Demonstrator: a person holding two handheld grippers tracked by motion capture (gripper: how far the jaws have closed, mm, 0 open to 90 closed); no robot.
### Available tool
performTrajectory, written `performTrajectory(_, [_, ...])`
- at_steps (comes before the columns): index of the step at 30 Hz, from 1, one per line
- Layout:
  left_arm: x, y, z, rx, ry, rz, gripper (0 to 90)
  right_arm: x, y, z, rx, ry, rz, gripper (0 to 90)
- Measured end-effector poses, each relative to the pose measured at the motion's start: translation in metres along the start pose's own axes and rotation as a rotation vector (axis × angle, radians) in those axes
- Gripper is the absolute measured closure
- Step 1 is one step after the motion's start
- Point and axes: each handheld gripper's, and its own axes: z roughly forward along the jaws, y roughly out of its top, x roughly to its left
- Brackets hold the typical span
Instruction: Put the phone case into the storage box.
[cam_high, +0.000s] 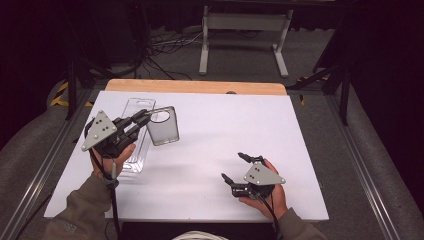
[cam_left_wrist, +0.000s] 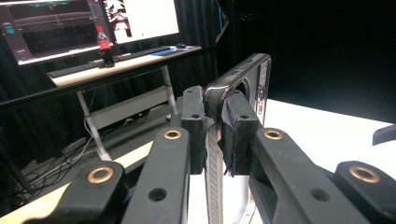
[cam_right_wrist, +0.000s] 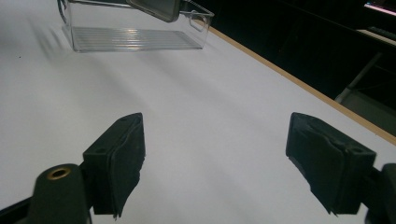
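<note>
A smoky clear phone case (cam_high: 162, 126) is hanging tilted at upper left, above a long clear tray (cam_high: 134, 134) lying on the table.

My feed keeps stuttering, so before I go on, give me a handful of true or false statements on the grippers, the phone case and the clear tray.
1. The left gripper is shut on the phone case. True; its pads pinch the case's edge.
2. The right gripper holds the clear tray. False; its jaws stand wide apart with nothing between them, above the white table.
3. The phone case lies flat inside the tray. False; it is held up at the gripper's tip, beside the tray.
4. The tray sits on the table's left part. True.
5. A bottle stands on the white table. False; the bottle is on a desk in the background.
</note>
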Motion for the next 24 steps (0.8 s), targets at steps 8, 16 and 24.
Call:
performTrajectory(8, [0.011, 0.003, -0.011, -0.017, 0.040, -0.011, 80.7, -0.001, 0.001, -0.002, -0.015, -0.011, 0.002, 22.0])
performTrajectory(16, [0.017, 0.005, -0.018, -0.035, 0.061, -0.017, 80.7, -0.003, 0.001, -0.004, -0.026, -0.032, 0.014, 23.0])
performTrajectory(24, [0.025, 0.008, -0.026, -0.051, 0.082, -0.023, 80.7, -0.003, 0.000, -0.004, -0.020, -0.031, 0.011, 23.1])
